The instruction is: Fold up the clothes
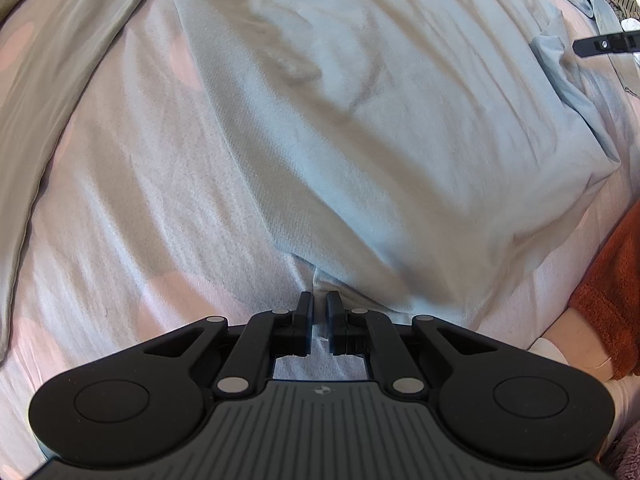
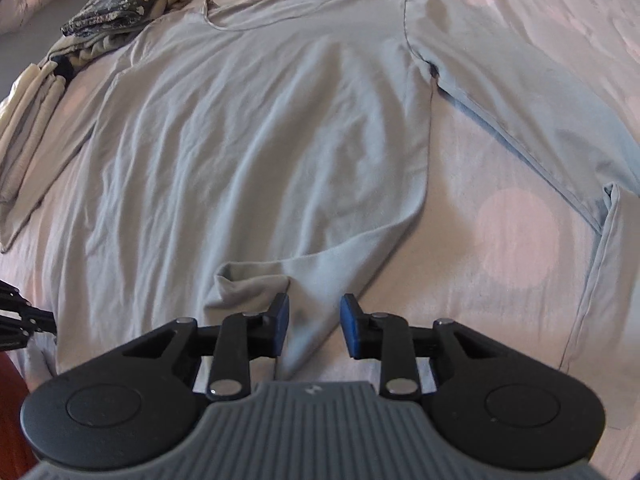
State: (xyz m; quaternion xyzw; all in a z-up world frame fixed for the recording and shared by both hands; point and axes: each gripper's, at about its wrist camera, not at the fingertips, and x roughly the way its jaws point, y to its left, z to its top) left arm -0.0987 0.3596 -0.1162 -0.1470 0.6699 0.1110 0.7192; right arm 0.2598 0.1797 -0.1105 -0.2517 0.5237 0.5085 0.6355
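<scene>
At bed edge: left gripper (image 1: 318,312) clamped on shirt (image 2: 260,128) hem, right gripper (image 2: 313,322) apart w/ hem corner between — close low, lift both evenly.

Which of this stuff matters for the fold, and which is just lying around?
In play: grey long-sleeved shirt; left claw, shut on its hem; right claw, open.

Lying about: camouflage garment; folded beige clothes; orange fleece.

Grey shirt (image 2: 260,128) spread flat on bedsheet (image 2: 500,184), right gripper (image 2: 313,326) jaws apart (hem corner between)
</scene>
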